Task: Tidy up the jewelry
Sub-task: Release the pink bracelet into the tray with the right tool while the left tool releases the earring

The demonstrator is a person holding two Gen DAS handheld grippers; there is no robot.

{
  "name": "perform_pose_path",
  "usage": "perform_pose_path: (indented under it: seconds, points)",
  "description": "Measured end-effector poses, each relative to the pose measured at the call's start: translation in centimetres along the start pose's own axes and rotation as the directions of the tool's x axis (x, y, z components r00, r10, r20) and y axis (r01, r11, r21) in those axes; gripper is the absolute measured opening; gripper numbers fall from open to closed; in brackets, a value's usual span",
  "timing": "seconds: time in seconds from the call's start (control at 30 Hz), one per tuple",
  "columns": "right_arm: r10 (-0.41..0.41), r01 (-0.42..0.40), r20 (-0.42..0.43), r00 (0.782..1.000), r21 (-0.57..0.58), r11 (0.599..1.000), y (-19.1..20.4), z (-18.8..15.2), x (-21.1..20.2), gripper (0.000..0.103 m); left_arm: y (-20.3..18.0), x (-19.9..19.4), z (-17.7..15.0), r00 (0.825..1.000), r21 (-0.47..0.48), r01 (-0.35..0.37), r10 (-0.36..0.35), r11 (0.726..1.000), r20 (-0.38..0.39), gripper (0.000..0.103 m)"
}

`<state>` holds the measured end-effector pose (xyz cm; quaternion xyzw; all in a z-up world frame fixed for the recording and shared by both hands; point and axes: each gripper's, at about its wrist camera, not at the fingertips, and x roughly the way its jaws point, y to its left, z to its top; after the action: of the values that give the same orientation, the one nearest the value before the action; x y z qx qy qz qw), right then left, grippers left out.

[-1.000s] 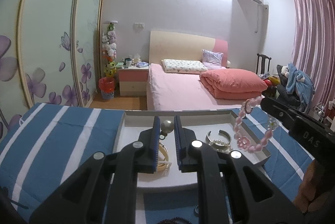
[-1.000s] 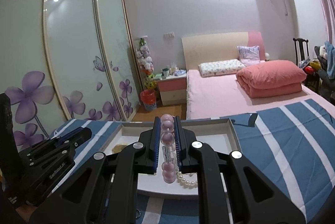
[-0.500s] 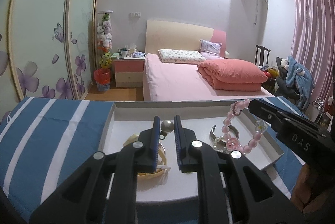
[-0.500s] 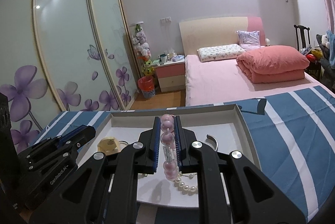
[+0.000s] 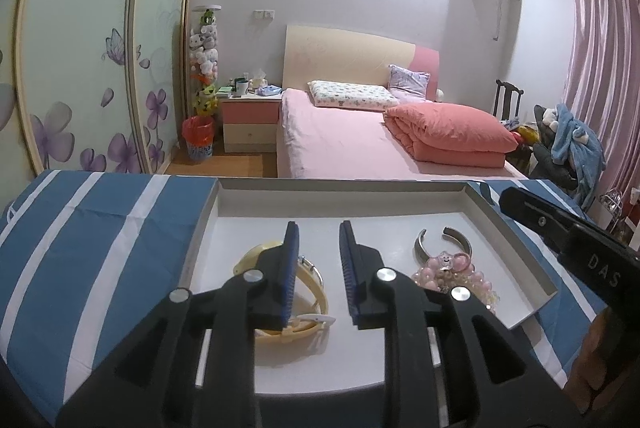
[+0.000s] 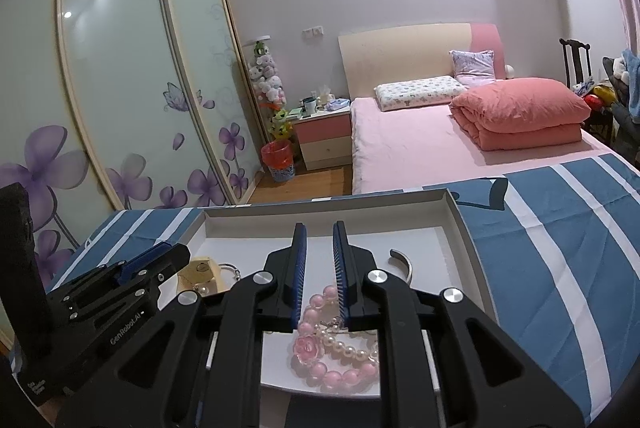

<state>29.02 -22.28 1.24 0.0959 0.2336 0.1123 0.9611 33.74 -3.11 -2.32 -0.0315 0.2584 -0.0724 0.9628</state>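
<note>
**Both grippers over the tray, nothing held**

Your L gripper (image 5: 316, 232) has its jaws spread w/ nothing between them, hovering over the white tray (image 5: 404, 190) on the blue striped cloth (image 5: 96, 236). Your R gripper (image 6: 320, 234) is also spread, empty, fingers straddling the pink bead bracelet (image 6: 320, 348) from above.

L view only: the yellow bangle (image 5: 320, 292), lying flat on the tray floor's left half, partly behind the left finger. It also gives the silver cuff (image 5: 444, 244) nearly whole, a C w/ its gap facing the far wall of the tray. In the R view the cuff (image 6: 404, 262) is only a short arc, rest hidden behind the finger mount.

R view only: the pearl strand (image 6: 352, 342) running across the pink loop, touching it, and a rose bead at the loop's near-left. The loop's long axis runs roughly toward/away from you. Also a yellowish piece (image 6: 202, 270) near the tray's left wall – can't tell what it is.

In the L view the pink beads (image 5: 452, 270) sit as a heap just in front of the cuff, near edge cut off by the right finger; pearls hard to pick out there. The R gripper body enters that view from the right
</note>
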Motion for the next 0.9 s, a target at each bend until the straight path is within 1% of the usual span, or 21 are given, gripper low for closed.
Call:
perform_pose_path:
  seconds: [0.07,0.27,0.43,0.53,0.7,0.9]
  points:
    - [0.0,0.0,0.0,1.0,0.0,1.0,0.1,0.1,0.0,0.015,0.2,0.0,0.0,1.0,-0.005,0.001,-0.001,1.0,0.002,0.024]
    - [-0.004,0.004,0.002,1.0,-0.002,1.0,0.1,0.2,-0.3,0.015,0.7,-0.9,0.6,1.0,-0.021,0.009,-0.009,1.0,0.016,0.024]
    - [0.004,-0.004,-0.005,1.0,-0.02,1.0,0.5,-0.1,-1.2,0.015,1.7,-3.1,1.1,0.999,-0.034,0.01,-0.009,0.999,0.041,0.024]
    - [0.01,-0.011,-0.023,1.0,-0.047,0.999,1.0,-0.9,-2.1,0.015,2.6,-4.8,1.0,0.999,-0.041,0.002,0.0,0.999,0.047,0.024]
    - [0.03,-0.036,-0.077,0.997,-0.078,0.996,1.9,-3.1,-3.5,0.015,4.2,-7.8,-0.5,0.999,-0.051,-0.021,0.023,0.998,0.043,0.027]
    - [0.049,-0.062,-0.144,0.988,-0.087,0.994,2.7,-5.4,-4.4,0.015,4.9,-10.2,-2.9,1.0,-0.057,-0.025,0.025,0.998,0.009,0.028]
